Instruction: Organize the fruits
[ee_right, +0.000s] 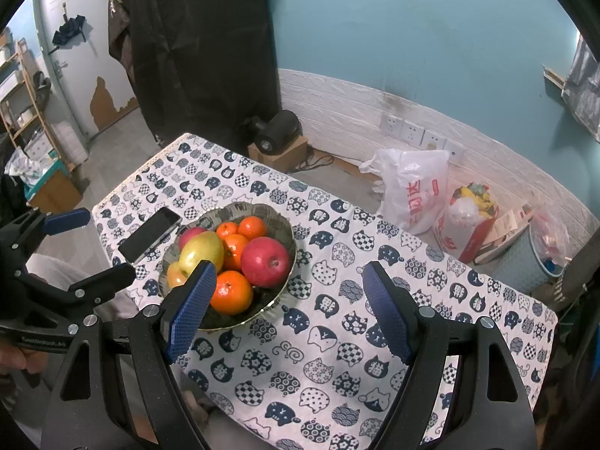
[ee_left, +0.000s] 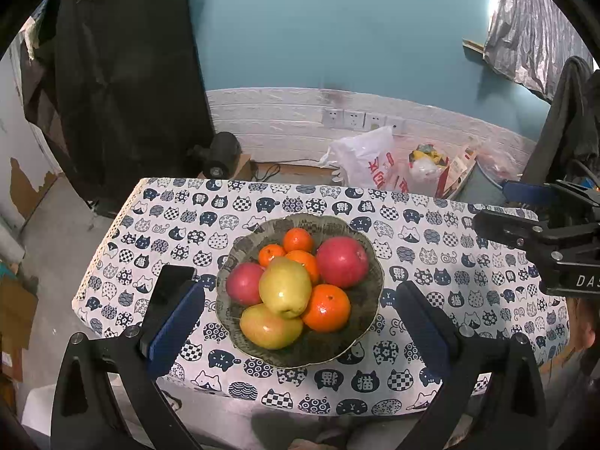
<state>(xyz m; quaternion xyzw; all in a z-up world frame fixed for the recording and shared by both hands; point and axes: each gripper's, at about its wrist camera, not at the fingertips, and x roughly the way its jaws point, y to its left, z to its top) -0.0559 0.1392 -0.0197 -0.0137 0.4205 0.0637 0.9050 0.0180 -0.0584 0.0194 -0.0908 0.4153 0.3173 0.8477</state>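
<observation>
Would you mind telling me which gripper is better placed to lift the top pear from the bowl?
Probably the left gripper: its open jaws frame the pear atop the bowl. The right gripper, also open, points at bare tablecloth beside the bowl.

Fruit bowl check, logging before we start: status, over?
Left gripper and right gripper open, empty. Apples, pears, oranges piled in scalloped green bowl. Black phone lies beside bowl.

Phone (ee_right: 150, 234) beside bowl (ee_right: 285, 232)

Glossy fruit (ee_left: 285, 287); matt patterned cloth on table (ee_left: 431, 240); glossy phone screen (ee_right: 150, 235).
</observation>
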